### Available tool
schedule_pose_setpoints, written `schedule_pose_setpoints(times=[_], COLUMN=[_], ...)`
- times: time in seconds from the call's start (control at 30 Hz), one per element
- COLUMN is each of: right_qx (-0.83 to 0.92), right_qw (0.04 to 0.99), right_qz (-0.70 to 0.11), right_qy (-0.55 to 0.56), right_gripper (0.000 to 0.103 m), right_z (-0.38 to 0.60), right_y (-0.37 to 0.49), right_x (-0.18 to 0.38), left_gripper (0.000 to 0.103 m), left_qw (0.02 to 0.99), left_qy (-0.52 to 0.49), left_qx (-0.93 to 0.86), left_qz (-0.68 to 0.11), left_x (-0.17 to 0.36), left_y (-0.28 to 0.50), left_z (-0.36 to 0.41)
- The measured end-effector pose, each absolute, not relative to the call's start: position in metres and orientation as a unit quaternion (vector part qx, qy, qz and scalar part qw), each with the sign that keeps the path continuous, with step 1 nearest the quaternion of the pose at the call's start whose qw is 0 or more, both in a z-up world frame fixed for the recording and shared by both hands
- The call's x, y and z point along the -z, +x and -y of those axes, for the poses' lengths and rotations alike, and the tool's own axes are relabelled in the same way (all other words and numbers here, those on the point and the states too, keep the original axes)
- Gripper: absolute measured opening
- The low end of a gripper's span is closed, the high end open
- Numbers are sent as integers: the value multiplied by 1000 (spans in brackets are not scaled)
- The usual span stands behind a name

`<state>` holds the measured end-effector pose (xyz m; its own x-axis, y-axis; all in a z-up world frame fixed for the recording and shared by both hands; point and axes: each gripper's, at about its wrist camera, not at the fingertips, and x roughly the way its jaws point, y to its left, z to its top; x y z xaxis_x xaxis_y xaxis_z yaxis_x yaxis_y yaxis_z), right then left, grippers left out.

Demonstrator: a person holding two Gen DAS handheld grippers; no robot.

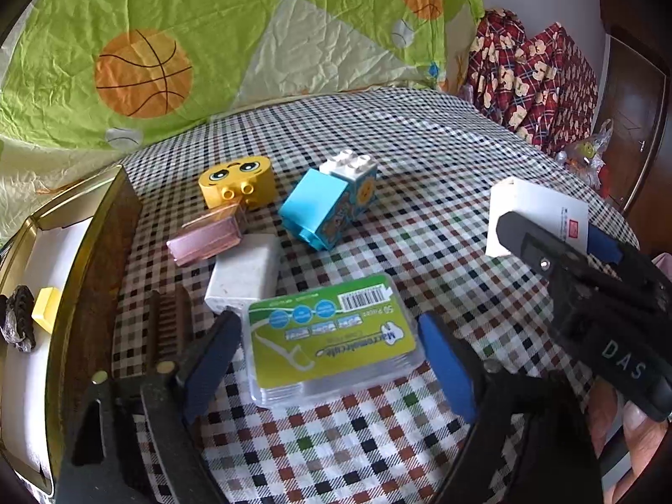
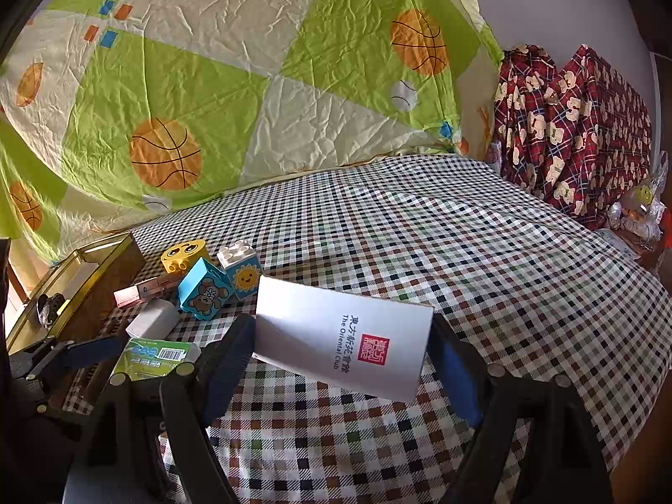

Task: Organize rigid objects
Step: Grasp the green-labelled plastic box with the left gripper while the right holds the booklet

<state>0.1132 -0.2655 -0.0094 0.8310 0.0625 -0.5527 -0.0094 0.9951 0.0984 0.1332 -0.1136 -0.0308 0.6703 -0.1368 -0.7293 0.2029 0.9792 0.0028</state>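
Glossy clear plastic floss case (image 1: 332, 344), matt white cardboard box (image 2: 342, 338), woven checked tablecloth (image 1: 420, 159)

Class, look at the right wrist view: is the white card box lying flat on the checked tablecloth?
No. The white card box is held tilted between the right gripper pads, above the checked tablecloth.

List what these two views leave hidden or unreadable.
- Tray, left wrist view: its near end is cut off by the picture edge; the dark lump inside is unidentifiable.
- Comb, left wrist view: its lower end is hidden behind the left gripper.
- Floss box, right wrist view: small print unreadable.
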Motion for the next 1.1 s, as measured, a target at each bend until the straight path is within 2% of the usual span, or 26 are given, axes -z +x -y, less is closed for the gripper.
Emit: schedule_pose_setpoints(times=[0.17,0.2,0.23,0.27,0.4,0.5,0.57,0.67,0.77,1.1], right_qx=[-25,-25,-25,-26,-26,-25,-26,-28,-31,-33], right_qw=[955,955,956,956,957,956,956,956,956,956], right_qz=[-294,-293,-292,-290,-288,-290,-291,-290,-290,-289], right_qy=[37,37,36,36,30,28,29,29,30,46], right_gripper=[83,83,83,83,83,83,83,83,83,83], right_z=[262,262,262,262,260,259,259,260,260,264], right_y=[113,113,113,112,111,111,112,112,112,111], right_x=[10,10,10,10,9,10,10,10,10,10], left_gripper=[81,74,41,26,26,36,77,102,102,102], left_qw=[934,938,938,937,933,934,937,941,925,925], left_qy=[46,43,39,33,0,0,-7,-13,-10,-14], left_qx=[77,78,84,85,101,97,87,83,99,67], left_qz=[-345,-336,-335,-336,-346,-345,-340,-327,-367,-373], left_x=[22,20,20,20,21,21,19,16,24,27], left_y=[118,115,115,117,122,122,119,115,127,129], left_z=[110,108,107,105,95,97,94,90,92,87])
